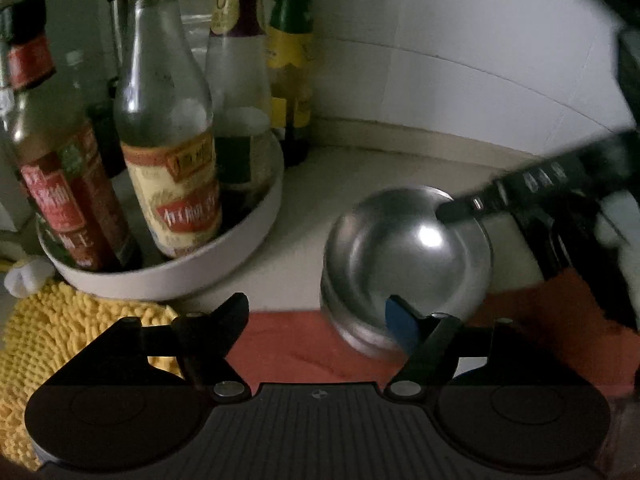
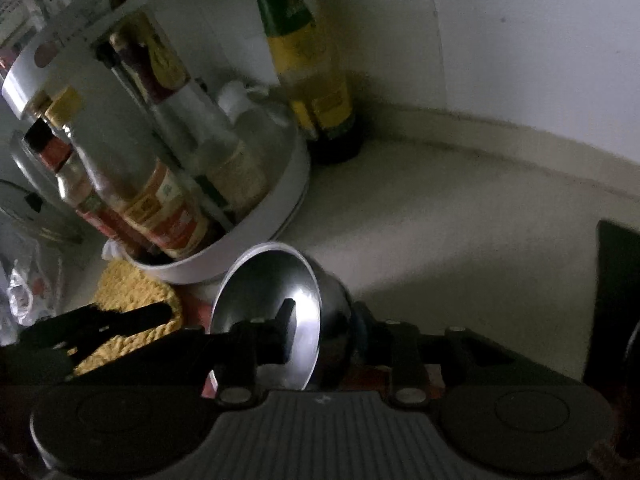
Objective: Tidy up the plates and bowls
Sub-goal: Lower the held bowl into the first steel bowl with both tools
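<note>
Left wrist view: the left tongs (image 1: 320,316) sit at 6 o'clock, fingers spread wide with nothing between them. A blue pad shows on the right finger, which overlaps the near rim of a steel bowl (image 1: 404,264); whether it touches cannot be told. The bowl is at 4 o'clock from centre, tipped so its hollow faces the camera, over a red cloth (image 1: 288,340). A yellow mop-like cloth (image 1: 52,328) lies at 8 o'clock.

The right tongs (image 1: 460,210) reach in from 3 o'clock, one finger tip on the bowl's far rim. In the right wrist view the right tongs (image 2: 316,320) pinch that rim – the left finger lies inside the hollow, the right one hidden behind the outer wall. The bowl (image 2: 276,316) stands nearly on edge just ahead of the tongs, tilted, hollow facing 9 o'clock. The left tongs (image 2: 120,320) show dark at 8 o'clock.

Farther off, at 10 o'clock, a white round tray (image 1: 224,248) holds sauce bottles. A clear bottle (image 1: 168,132) with a gold cap has a cream and red label with Chinese writing, too blurred to read; a red-labelled bottle (image 1: 60,168) likewise. Behind the tray, at 12 o'clock, a yellow-labelled bottle (image 1: 290,52) stands on the counter (image 1: 360,184) – near the wall (image 1: 460,40).
</note>
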A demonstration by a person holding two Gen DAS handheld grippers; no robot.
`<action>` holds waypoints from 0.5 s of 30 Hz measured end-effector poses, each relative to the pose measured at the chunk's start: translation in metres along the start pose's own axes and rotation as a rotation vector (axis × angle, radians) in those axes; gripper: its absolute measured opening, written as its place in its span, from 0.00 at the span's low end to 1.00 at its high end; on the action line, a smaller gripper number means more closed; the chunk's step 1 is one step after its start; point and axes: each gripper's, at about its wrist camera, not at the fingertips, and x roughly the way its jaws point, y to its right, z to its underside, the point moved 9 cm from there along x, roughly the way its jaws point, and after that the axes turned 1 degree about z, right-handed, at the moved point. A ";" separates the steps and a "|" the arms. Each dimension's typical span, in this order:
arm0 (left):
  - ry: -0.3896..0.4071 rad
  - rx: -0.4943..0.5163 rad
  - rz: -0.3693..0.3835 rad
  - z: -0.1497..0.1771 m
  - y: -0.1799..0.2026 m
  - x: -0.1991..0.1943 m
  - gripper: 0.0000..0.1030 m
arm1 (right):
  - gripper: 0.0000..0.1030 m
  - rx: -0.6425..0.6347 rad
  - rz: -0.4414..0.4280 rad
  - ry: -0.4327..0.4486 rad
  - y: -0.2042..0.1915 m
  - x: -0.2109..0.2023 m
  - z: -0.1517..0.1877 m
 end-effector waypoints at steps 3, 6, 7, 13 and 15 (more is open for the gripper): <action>0.009 0.023 0.054 0.008 0.006 0.008 0.80 | 0.41 -0.052 0.042 0.006 0.005 0.003 -0.003; 0.020 0.030 0.136 0.009 0.015 0.009 0.80 | 0.43 -0.048 0.038 -0.036 0.012 0.020 -0.001; 0.025 0.047 0.148 0.009 0.017 0.007 0.80 | 0.43 -0.034 0.019 -0.054 0.013 0.027 0.000; -0.022 0.143 0.215 0.020 0.020 0.027 0.83 | 0.43 0.002 -0.062 -0.156 0.011 0.053 0.014; -0.054 0.152 0.250 0.023 0.023 0.046 0.85 | 0.44 0.016 -0.088 -0.175 0.010 0.059 0.015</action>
